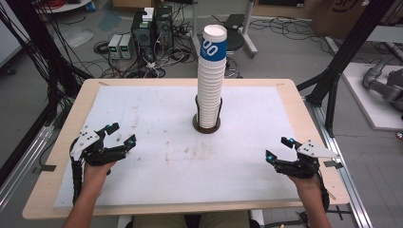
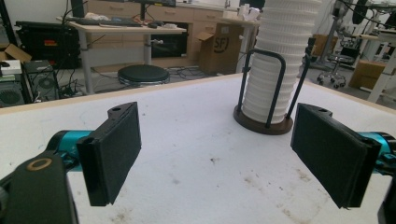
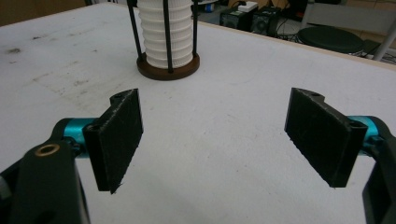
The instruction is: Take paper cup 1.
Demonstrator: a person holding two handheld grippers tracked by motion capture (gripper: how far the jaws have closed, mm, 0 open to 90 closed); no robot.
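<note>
Cups (image 1: 211, 80), a tall white stack of them, are what both my grippers face, though neither touches them. My left gripper (image 1: 120, 134) has its jaws spread wide with nothing between the pads but bare worktop (the same goes for the other hand). My right gripper (image 1: 278, 149) stands just as open and holds nothing. Each rests low near the front edge of the worktop (image 1: 142, 109), one at either side, well apart from the other and from the stack.

Outward from the jaws, across the stained white sheet, the stack stands upright in the middle toward the far side. It sits nested in a holder (image 1: 207, 124): a round dark wooden base with thin black wire uprights rising round the lowest cups. The topmost cup (image 1: 214, 45) carries a blue band with white lettering, and its mouth is open.
</note>
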